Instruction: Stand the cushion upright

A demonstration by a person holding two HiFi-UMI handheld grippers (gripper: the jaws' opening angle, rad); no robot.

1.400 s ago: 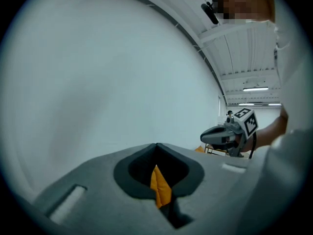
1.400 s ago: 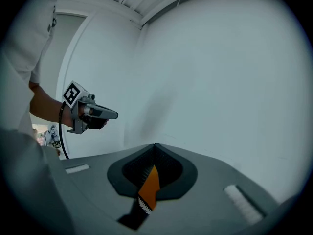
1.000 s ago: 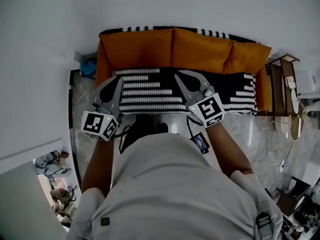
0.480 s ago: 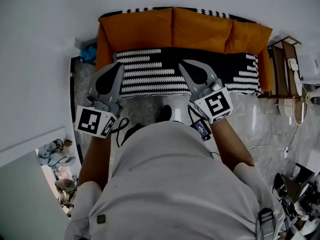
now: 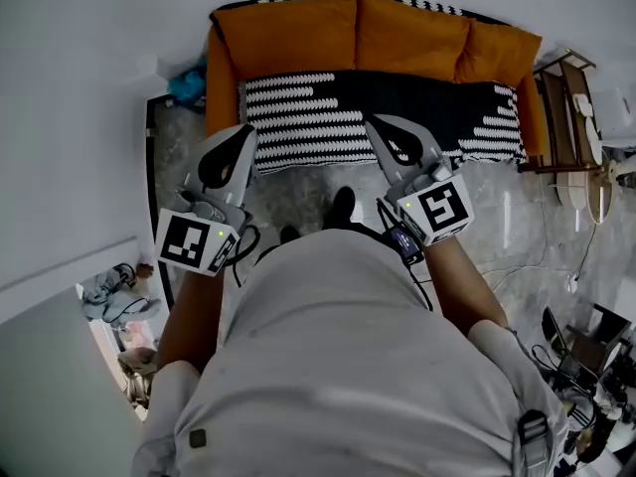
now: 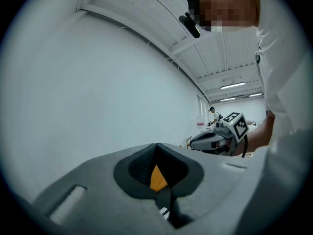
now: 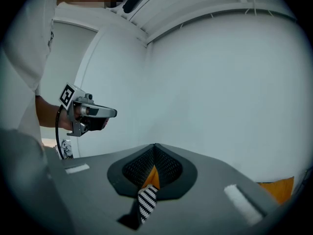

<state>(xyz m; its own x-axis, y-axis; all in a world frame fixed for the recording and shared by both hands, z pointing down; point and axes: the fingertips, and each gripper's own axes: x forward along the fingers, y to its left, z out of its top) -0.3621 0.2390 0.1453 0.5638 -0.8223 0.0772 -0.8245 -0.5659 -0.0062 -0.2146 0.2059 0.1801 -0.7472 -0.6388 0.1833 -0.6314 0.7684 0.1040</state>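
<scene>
Three orange cushions stand against the back of the sofa: one at the left [image 5: 288, 33], one in the middle [image 5: 409, 33], one at the right [image 5: 502, 58]. The seat [image 5: 328, 117] has a black-and-white patterned cover. Held level in front of the person, my left gripper [image 5: 242, 130] and right gripper [image 5: 375, 122] are both shut with nothing in them. They stay short of the sofa and touch nothing. The left gripper view shows shut jaws [image 6: 156, 146] and the right gripper [image 6: 215, 138] beside them. The right gripper view shows shut jaws [image 7: 155, 146] and a patch of orange cushion [image 7: 276, 187].
A wooden side table [image 5: 566, 117] stands right of the sofa, a blue bundle [image 5: 189, 85] at its left end. Grey marble floor [image 5: 298, 192] lies between the person and the sofa. Cables and clutter [image 5: 586, 346] lie at the lower right. A white wall runs behind the sofa.
The person has backed away from the sofa; it has slid up and away in the head view, with more floor showing. Both shut grippers came back along with the person.
</scene>
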